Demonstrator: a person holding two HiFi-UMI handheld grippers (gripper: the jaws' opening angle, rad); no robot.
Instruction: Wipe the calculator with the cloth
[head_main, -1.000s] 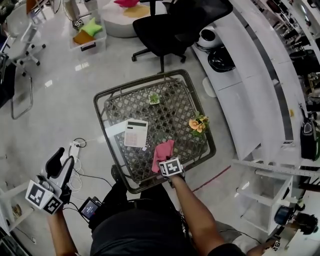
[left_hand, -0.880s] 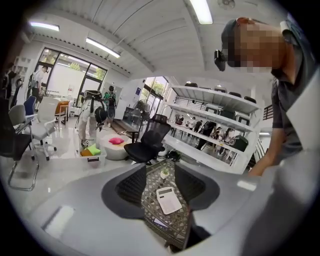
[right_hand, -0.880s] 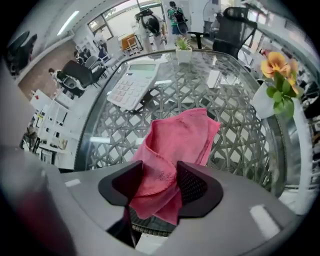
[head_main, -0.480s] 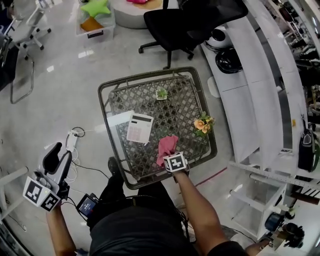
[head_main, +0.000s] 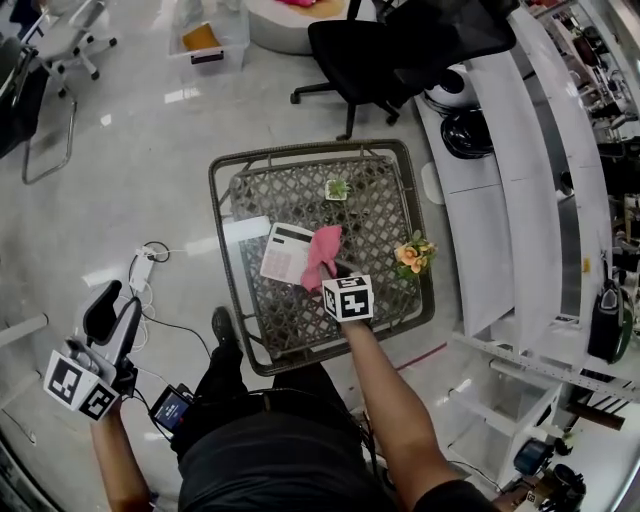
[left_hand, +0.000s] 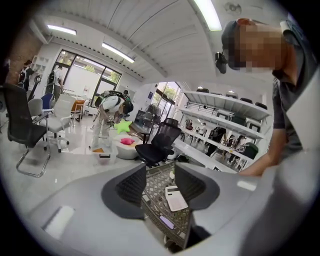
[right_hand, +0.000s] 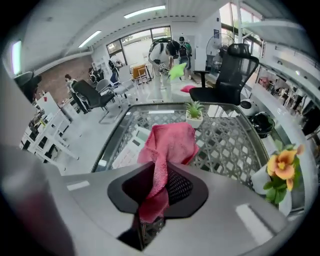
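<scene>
Entry, both tools in view.

The right gripper (right_hand: 159, 186) has its jaws closed tight on a fold of the pink cloth (right_hand: 169, 142). The pinched part runs as a twisted strip between the pads. A short tail comes out below them towards the camera, and the bulk fans out ahead of the tips. I read this as a firm hold, with the pads pressing on fabric from both sides.

In the head view this gripper is over the table (head_main: 222, 172), near the middle of the top and pointing steeply down. The cloth hangs from the tips and overlaps the right edge of the calculator (head_main: 283, 254). I cannot tell whether the cloth touches the calculator or hangs just above it.

The calculator lies flat on the left half of the table, display end away from me and keys towards me. It sits partly on a white sheet (head_main: 243, 230) that sticks out at its far left corner.

The left gripper (left_hand: 159, 186) has its jaws apart with nothing between them. Through the gap I see only the table's near corner and the calculator, well beyond the tips. The head view puts this gripper over the floor (head_main: 120, 160), well to the left of the table and near a power strip (head_main: 143, 275).

Also on the table are a small plant (head_main: 337, 188) near the far edge and a flower pot (head_main: 412, 254) at the right edge. Both are clear of the cloth. A black chair (head_main: 380, 50) stands beyond the far side.
</scene>
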